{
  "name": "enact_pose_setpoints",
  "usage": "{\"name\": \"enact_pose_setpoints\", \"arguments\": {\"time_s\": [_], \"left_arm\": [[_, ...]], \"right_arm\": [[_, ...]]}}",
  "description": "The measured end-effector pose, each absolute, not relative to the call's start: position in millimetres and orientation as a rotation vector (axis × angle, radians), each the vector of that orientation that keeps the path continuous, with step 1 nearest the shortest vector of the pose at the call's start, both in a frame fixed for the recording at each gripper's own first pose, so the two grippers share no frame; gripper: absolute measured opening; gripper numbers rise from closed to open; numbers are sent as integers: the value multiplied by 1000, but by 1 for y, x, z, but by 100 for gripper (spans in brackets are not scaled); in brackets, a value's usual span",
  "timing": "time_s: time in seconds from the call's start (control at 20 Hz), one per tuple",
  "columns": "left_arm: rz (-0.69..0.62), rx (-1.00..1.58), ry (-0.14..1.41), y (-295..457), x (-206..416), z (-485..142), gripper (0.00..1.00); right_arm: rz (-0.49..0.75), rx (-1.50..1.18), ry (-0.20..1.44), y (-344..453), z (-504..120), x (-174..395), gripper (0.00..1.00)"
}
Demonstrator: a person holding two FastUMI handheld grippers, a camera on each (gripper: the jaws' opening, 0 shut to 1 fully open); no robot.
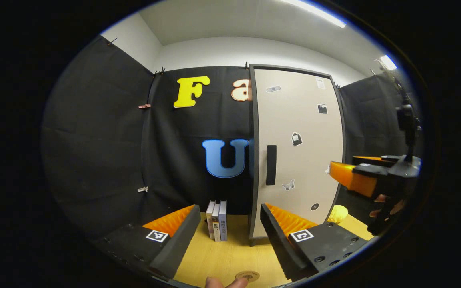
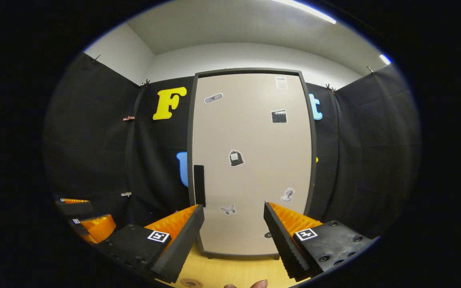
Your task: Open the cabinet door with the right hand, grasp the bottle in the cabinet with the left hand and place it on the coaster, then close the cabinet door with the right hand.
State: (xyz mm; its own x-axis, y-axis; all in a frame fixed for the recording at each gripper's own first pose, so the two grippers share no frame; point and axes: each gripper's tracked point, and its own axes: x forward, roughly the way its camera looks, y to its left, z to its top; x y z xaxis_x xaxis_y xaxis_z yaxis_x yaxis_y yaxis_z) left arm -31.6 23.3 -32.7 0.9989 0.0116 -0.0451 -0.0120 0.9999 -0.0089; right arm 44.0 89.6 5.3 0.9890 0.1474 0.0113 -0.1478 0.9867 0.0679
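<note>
Left gripper (image 1: 226,230) hung back over the wooden surface (image 1: 230,256), jaws spread, three books (image 1: 217,220) ahead and the coaster (image 1: 247,275) just below. The cabinet door (image 2: 250,160) stood closed, so the bottle was hidden behind it. Right gripper (image 2: 233,232), jaws spread, faced the door. Its dark vertical handle (image 2: 199,185) looked rigid: the natural grip.

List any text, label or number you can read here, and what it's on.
No text here is clear enough to quote.
Books: print on the spines, too small to read.
Cabinet door: white paper sticker near the top, too small to read; the other stickers are pictures.
Coaster: a printed mark, blurred.
Right gripper: square code marker, a pattern, no words.
</note>
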Motion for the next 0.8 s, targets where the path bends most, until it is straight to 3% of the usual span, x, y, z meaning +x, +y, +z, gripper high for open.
{"name": "enact_pose_setpoints", "arguments": {"time_s": [0.8], "left_arm": [[84,-30,83,73,-10,-56,95]], "right_arm": [[145,29,24,194,-35,207,97]]}}
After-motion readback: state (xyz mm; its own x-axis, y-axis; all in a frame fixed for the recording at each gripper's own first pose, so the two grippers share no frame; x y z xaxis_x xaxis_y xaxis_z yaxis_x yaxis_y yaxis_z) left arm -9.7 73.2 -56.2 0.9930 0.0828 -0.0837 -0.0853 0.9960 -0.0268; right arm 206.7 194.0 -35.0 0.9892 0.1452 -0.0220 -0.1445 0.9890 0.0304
